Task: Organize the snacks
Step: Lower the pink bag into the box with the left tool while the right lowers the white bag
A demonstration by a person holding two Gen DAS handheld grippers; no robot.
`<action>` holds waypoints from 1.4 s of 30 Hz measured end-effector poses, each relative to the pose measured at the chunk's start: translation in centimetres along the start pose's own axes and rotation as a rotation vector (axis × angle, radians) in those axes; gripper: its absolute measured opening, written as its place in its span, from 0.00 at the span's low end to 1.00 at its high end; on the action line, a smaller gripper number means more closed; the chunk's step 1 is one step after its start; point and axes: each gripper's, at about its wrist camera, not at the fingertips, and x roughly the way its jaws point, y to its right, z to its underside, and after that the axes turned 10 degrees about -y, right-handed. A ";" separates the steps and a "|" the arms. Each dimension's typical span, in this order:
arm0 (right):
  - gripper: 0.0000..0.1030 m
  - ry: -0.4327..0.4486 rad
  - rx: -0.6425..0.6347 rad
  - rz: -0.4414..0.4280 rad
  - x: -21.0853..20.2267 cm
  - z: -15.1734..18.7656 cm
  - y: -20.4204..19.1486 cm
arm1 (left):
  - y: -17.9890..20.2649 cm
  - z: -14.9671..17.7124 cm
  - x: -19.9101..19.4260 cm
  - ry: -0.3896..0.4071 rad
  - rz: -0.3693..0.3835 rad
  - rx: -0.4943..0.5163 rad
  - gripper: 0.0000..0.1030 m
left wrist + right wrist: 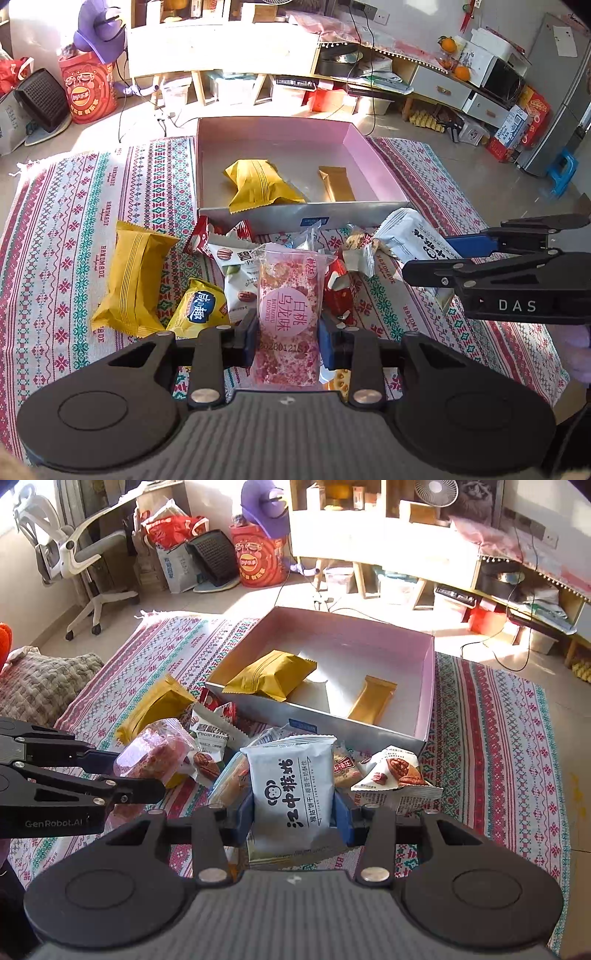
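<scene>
Cloth first: patterned woven cloth [74,229] spread over the floor as the work surface, keeping every wrapper off the bare tiles. On it sits the pink-lined box [364,147], open-topped and turned with its low silver wall toward the pile, which looks like the collecting bin for this tidy-up. Two items lie inside already: a yellow pillow pack [258,181] to the left and a slim gold bar wrapper [337,182] to its right, apart from one another, so plenty of floor is left in there.

Just in front of the box, the loose heap. Another yellow pillow pack [136,280] lies on the cloth at the left edge, a pecan kernel packet [212,736] peeks out of the middle, and a small yellow-and-blue sachet [201,308] sits beside it.

Now the tools. The left gripper [287,330] has its jaws clamped on the pink peach-oolong packet [288,306], held upright by its sides so the label faces the camera. The right gripper [294,812] is likewise pinched onto the white monkey-logo biscuit packet [293,790], gripped across its width. Whether either packet is fully lifted off the heap is hard to call from these angles. Both tools point toward the box, so a double drop-in seems the plan.
</scene>
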 end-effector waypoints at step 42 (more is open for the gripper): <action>0.40 0.064 0.327 -0.042 6.4 -7.1 8.6 | 1.5 -11.4 8.3 0.095 0.056 -0.119 0.37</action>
